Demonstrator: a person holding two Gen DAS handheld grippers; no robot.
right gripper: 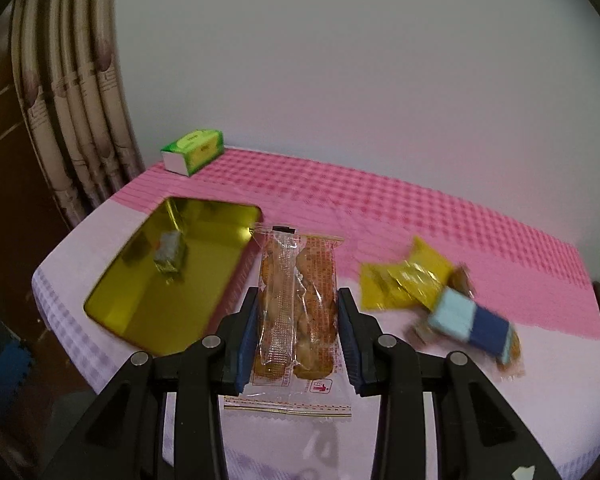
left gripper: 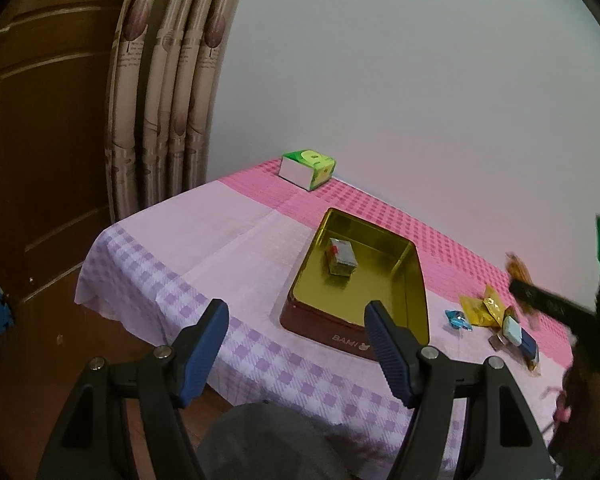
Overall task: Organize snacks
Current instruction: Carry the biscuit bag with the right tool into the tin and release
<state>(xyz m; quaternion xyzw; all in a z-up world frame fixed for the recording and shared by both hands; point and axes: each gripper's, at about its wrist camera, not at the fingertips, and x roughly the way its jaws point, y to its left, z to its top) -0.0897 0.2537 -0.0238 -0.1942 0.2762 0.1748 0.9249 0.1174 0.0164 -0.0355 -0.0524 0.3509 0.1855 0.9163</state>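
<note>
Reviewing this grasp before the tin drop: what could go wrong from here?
1. The right gripper pinches the clear cookie packet by its sides only; the slick film may slip or the cookies crack.
2. The packet's long ends overhang the fingers and could catch the tin rim.
3. It may land on the small wrapped snack already in the tin.

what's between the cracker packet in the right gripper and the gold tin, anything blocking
Nothing visible. The right gripper holds the cracker packet beside the open tin, whose near right wall is all it must clear. Inside lies one small wrapped snack, with bare floor around it.
</note>
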